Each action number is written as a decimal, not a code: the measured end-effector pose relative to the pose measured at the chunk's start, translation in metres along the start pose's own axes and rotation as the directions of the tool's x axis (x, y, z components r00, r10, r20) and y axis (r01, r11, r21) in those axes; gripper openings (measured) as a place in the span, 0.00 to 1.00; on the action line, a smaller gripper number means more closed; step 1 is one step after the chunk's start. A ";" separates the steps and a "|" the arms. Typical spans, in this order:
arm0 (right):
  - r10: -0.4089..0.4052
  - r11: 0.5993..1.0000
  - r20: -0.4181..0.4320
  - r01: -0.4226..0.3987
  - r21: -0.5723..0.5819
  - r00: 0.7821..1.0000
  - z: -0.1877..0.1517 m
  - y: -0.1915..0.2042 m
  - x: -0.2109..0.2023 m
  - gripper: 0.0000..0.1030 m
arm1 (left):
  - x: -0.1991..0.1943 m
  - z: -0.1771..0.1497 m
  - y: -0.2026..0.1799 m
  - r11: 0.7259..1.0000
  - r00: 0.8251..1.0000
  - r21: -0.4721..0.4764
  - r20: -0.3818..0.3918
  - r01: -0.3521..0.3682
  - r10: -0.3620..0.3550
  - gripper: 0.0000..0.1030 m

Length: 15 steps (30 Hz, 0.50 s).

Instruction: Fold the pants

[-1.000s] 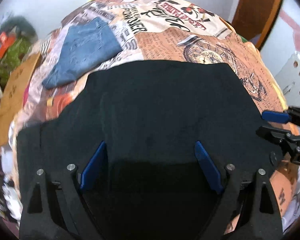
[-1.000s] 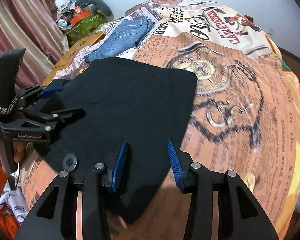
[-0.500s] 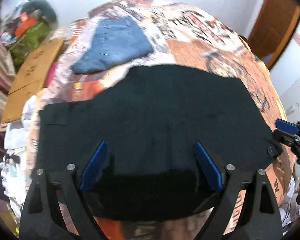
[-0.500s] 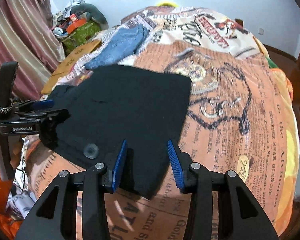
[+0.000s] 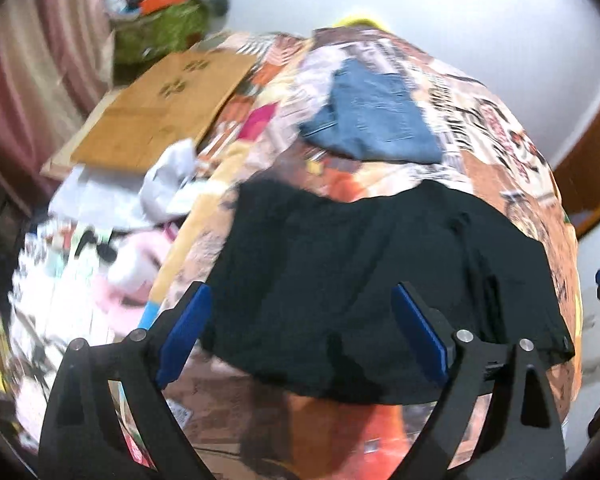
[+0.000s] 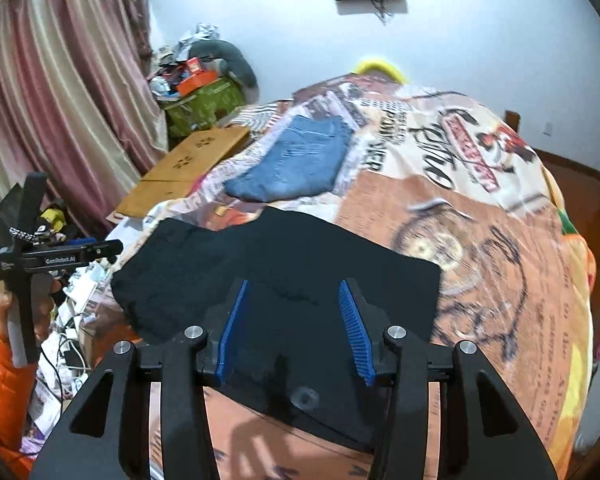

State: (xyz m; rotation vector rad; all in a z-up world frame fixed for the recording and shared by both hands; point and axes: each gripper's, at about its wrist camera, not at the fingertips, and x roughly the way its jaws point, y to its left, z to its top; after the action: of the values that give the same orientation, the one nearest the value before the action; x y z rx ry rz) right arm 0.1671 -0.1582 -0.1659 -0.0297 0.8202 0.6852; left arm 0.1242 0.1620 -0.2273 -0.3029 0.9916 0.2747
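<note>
Left gripper fingers spread wide, holding nothing, pointing toward 12 o'clock. Right gripper likewise parted and empty. In the right wrist view, the left hand grips its handle at 9 o'clock.

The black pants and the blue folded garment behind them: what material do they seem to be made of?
The black pants look like a matte, smooth woven or knit cloth: no shine, soft flat folds, a button near the hem edge; the exact fibre is unclear. The blue folded garment looks like denim: faded blue surface with visible stitched seams.
</note>
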 end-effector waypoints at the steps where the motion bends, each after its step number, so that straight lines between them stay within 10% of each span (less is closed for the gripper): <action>1: 0.005 1.000 -0.006 -0.005 -0.008 1.000 0.001 0.004 0.004 0.42 | 0.005 -0.003 0.011 0.999 1.000 -0.037 -0.020 0.013 -0.014 0.90; 15: -0.021 0.994 -0.220 -0.003 -0.106 0.975 -0.023 0.032 0.079 0.42 | 0.063 -0.063 0.052 0.942 0.947 -0.283 -0.207 0.182 -0.245 0.90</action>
State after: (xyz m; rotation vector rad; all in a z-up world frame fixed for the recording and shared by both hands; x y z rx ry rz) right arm 0.1716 -0.0959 -0.2282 -0.2081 0.9956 0.7245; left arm 0.0894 0.1919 -0.3200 -0.6946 1.1516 0.1705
